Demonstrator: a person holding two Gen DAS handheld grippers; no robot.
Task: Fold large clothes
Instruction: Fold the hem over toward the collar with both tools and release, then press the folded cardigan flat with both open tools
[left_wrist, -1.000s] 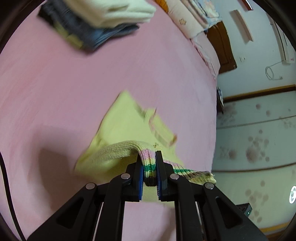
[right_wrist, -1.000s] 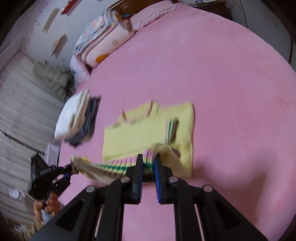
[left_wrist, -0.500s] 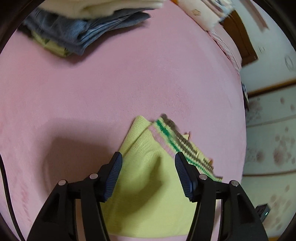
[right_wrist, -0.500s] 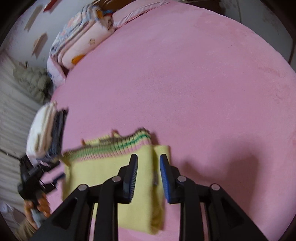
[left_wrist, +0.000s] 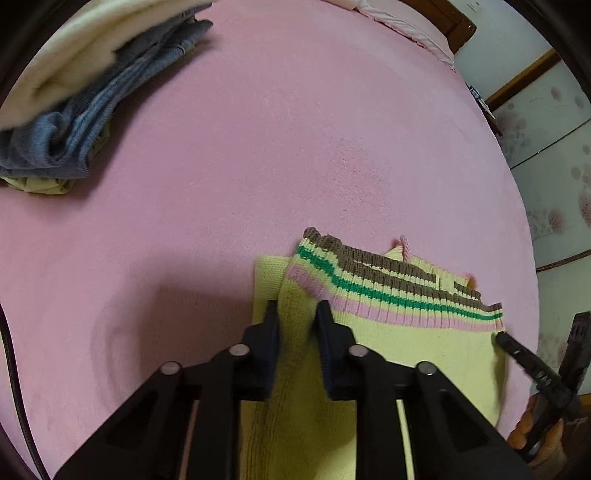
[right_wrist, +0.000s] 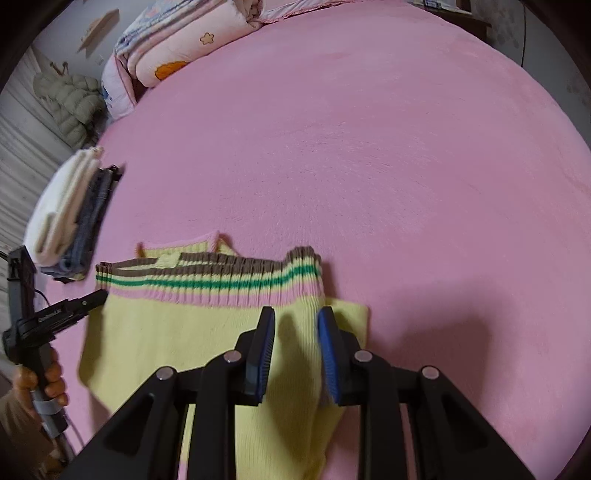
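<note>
We've got the pink bed (left_wrist: 258, 147) filling both views, and on it, near our edge, lies the yellow sweater (right_wrist: 192, 332), folded over so its striped hem (right_wrist: 207, 284) rests on top at the far side. That hem band runs crosswise, from one of our grippers to the other, and that's the long axis we care about. Off to the left sits the stack of folded clothes (left_wrist: 74, 103), well apart from the sweater, while the quilts (right_wrist: 177, 40) are piled at the head of the bed.

Now the tools. Our left gripper (left_wrist: 297, 314) sits over the sweater's left end, jaws parted a moderate gap, knit between the pads but not pinched as far as we can see. Our right gripper (right_wrist: 296, 317) mirrors it over the right end, jaws likewise parted, nothing held. Each is just short of its own hem corner, so neither is clearly nearer.

We judge that a further fold would go across that long axis, end to end, and each gripper would need to reach forward a touch to its corner.
</note>
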